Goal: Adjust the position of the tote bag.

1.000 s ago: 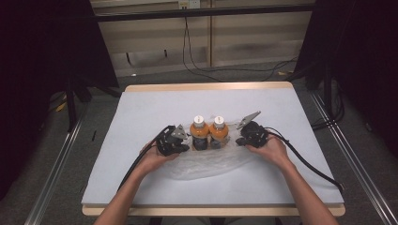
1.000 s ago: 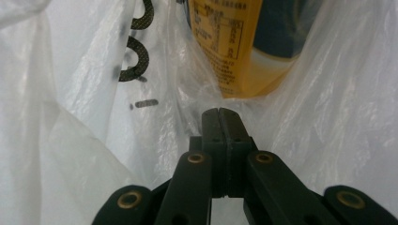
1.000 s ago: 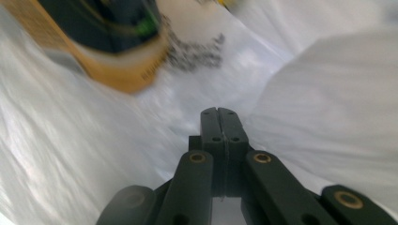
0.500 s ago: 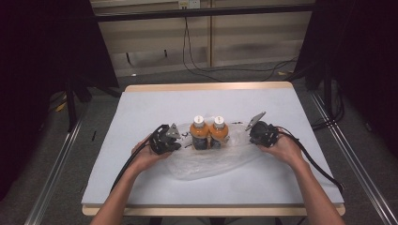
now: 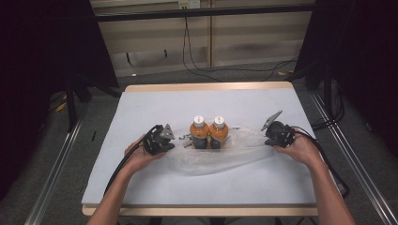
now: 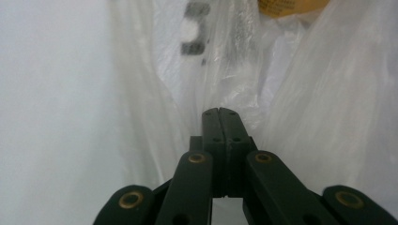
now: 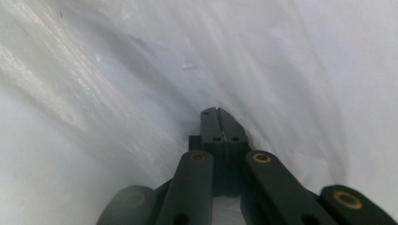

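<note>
The left tool (image 5: 162,139) and the right tool (image 5: 277,132) had drawn apart toward the left and right edges of the worktop (image 5: 141,105), each with its jaws closed, apparently pinching the clear plastic bag (image 5: 244,147). The bag now lay stretched flatter around the two orange bottles (image 5: 209,133) at mid-worktop, probably to open or straighten it.

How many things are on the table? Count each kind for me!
Orange bottles with white caps: 2 (one, the other)
Clear plastic bag: 1
Hand-held grippers: 2 (left hand-held gripper, right hand-held gripper)
Total: 5
</note>
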`<state>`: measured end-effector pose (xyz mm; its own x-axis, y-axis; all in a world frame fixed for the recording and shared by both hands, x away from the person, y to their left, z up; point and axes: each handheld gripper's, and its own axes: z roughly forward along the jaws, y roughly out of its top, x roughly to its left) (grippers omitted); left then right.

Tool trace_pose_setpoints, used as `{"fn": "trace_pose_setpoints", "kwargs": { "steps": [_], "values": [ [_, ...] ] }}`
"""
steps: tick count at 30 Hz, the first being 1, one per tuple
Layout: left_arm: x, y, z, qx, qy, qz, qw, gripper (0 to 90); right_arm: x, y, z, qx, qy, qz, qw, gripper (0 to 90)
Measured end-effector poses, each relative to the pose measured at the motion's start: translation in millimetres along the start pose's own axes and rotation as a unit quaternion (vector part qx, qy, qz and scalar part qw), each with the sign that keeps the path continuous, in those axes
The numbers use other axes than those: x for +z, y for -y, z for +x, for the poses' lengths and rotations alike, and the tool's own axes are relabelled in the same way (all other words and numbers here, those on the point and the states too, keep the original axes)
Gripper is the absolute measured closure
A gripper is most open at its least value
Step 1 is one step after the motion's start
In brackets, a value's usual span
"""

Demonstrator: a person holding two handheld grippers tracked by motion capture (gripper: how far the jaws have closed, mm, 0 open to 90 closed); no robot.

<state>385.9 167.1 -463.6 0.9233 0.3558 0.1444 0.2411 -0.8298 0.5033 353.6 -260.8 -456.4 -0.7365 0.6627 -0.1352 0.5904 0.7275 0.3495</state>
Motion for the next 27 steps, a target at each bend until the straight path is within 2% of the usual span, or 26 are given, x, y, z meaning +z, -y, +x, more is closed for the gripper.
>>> {"fn": "trace_pose_setpoints", "kwargs": {
  "steps": [2,4,5,6,8,10,11,12,14,16,21,23,27],
  "values": [
    [-2.3,4.3,4.3,0.0,-0.005,0.005,1.0,90.0,-0.8,2.6,-0.5,-0.003,-0.003,-0.003,1.0,90.0],
    [-4.1,9.7,9.0,-0.013,-0.007,0.002,0.9999,90.0,-1.2,2.9,1.2,-0.004,-0.001,-0.002,1.0,90.0],
    [-4.7,12.3,12.0,-0.019,-0.005,-0.002,0.9998,90.0,-1.0,1.5,3.5,-0.015,0.006,0.003,0.9999,90.0],
    [-5.1,14.7,13.5,-0.026,-0.005,-0.006,0.9996,90.0,-1.0,1.5,3.5,-0.015,0.006,0.003,0.9999,90.0],
    [-6.0,15.3,12.2,-0.023,-0.023,0.002,0.9995,90.0,-1.2,0.0,5.8,-0.029,0.01,0.009,0.9995,90.0],
    [-5.9,14.9,12.1,-0.017,-0.028,0.005,0.9995,90.0,-1.4,0.0,7.6,-0.027,0.012,0.01,0.9995,90.0],
    [-6.5,15.2,12.3,-0.009,-0.037,0.012,0.9992,90.0,-1.7,0.5,8.2,-0.027,0.01,0.007,0.9996,90.0],
    [-6.4,15.8,11.7,-0.013,-0.041,0.012,0.999,90.0,-2.9,1.9,8.3,-0.027,0.001,0.005,0.9996,90.0],
    [-7.0,17.4,14.3,-0.017,-0.032,0.007,0.9993,90.0,-4.3,4.7,8.8,-0.026,-0.007,0.004,0.9996,90.0],
    [-8.1,20.0,17.3,-0.025,-0.024,0.002,0.9994,90.0,-5.2,6.3,10.0,-0.025,-0.004,0.005,0.9997,90.0],
    [-7.9,21.0,18.5,-0.028,-0.022,-0.004,0.9994,90.0,-8.5,12.3,11.2,-0.027,-0.021,0.007,0.9994,90.0],
    [-6.7,20.7,18.9,-0.032,-0.021,-0.01,0.9992,90.0,-10.1,14.8,12.0,-0.018,-0.025,0.008,0.9995,90.0],
    [-3.1,18.6,22.5,-0.032,-0.036,-0.014,0.9988,90.0,-11.3,19.0,12.9,-0.01,-0.024,0.004,0.9997,90.0]
  ]
}}
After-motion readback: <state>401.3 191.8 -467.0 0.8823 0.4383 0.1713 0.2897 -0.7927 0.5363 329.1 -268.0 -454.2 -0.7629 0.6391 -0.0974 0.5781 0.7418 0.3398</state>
